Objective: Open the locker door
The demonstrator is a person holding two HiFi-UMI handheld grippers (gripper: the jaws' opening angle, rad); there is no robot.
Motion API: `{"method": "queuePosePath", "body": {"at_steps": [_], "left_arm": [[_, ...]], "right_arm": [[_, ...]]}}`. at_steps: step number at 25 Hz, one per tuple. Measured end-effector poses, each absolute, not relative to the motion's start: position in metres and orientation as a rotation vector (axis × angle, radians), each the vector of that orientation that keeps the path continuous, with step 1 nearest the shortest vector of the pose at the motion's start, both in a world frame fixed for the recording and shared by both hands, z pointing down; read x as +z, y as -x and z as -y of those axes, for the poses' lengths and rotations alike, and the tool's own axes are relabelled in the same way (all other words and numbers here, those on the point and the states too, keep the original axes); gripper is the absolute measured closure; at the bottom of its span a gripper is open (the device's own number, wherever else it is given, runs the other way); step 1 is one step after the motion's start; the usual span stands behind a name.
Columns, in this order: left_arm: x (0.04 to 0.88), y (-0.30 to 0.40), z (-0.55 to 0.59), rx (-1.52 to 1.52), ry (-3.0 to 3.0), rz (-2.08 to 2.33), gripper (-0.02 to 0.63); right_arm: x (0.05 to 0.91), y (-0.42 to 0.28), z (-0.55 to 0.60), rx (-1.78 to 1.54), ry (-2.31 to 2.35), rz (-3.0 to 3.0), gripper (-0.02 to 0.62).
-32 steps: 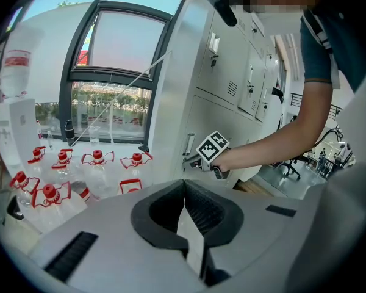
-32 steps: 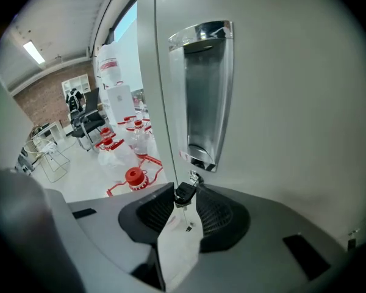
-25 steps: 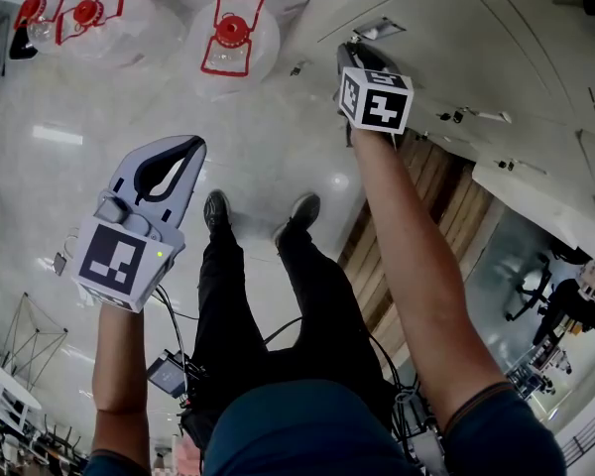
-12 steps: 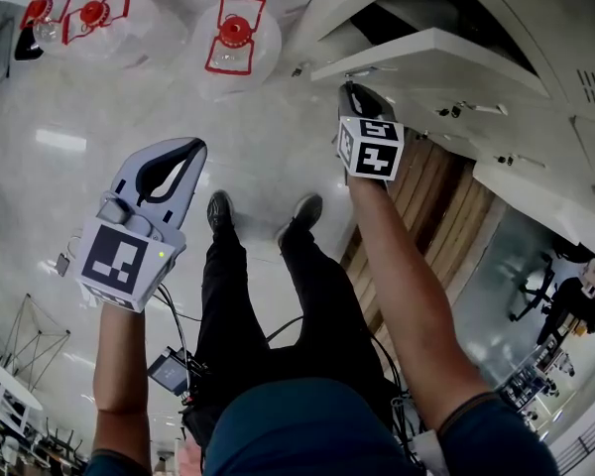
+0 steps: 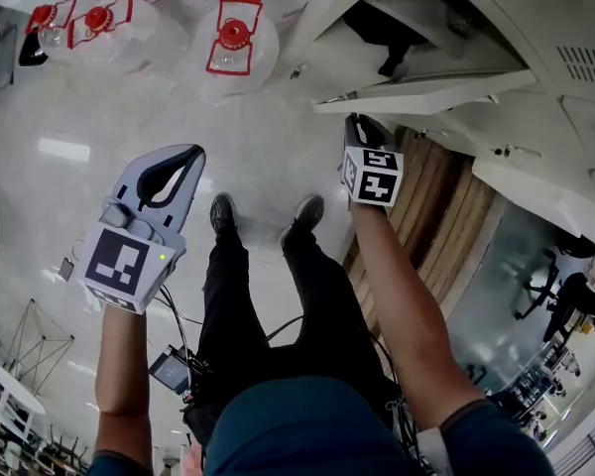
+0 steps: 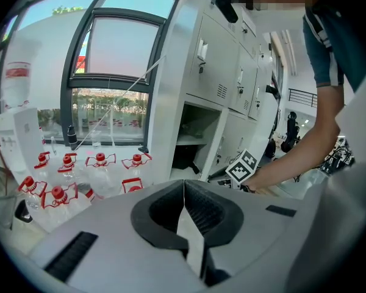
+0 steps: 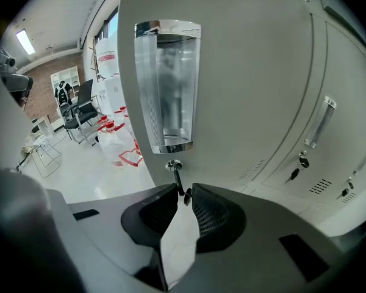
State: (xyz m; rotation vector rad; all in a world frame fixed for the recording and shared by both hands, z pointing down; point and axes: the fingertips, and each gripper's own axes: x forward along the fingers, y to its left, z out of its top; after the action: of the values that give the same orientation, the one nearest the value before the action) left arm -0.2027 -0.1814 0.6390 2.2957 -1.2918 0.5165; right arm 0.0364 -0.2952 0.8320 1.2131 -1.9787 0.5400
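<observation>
The grey locker door [image 5: 426,95] stands swung out from its open compartment [image 5: 416,28], and a dark object [image 5: 389,56] lies inside. In the right gripper view the door face [image 7: 244,84] fills the frame, with a chrome recessed handle [image 7: 166,87] and a key [image 7: 177,174] in the lock below it. My right gripper [image 5: 360,120] [image 7: 185,191] has just been closing its jaws and is shut on that key's head. My left gripper [image 5: 188,153] [image 6: 183,182] hangs apart over the floor to the left, shut on nothing. The left gripper view shows the open locker [image 6: 198,133] and the right gripper's marker cube [image 6: 244,166].
Several large water bottles with red caps [image 5: 230,33] [image 6: 55,194] stand on the shiny floor left of the lockers. Neighbouring locker doors with keys [image 7: 302,160] lie to the right. The person's shoes [image 5: 221,211] are below the grippers. An office chair [image 7: 85,112] stands further back.
The locker door went from closed to wide open, showing the compartment. The right gripper drew back toward the person with the door. The left gripper barely shifted.
</observation>
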Motion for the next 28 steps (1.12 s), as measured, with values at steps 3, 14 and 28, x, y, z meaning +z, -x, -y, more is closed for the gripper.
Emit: {"method": "queuePosePath", "body": {"at_steps": [3,14,28], "left_arm": [[0.634,0.2,0.175,0.518,-2.296,1.289,0.588],[0.611,0.181,0.168,0.541,-2.339,1.272,0.588],[0.565,0.159,0.174,0.584,-2.374,1.246,0.588]], "right_arm": [[0.832,-0.055,0.279,0.552,-1.227,1.948,0.508],[0.828,-0.135,0.237,0.629,-1.277,1.816,0.508],[0.812,-0.187,0.221,0.797,-1.3,1.72,0.508]]}}
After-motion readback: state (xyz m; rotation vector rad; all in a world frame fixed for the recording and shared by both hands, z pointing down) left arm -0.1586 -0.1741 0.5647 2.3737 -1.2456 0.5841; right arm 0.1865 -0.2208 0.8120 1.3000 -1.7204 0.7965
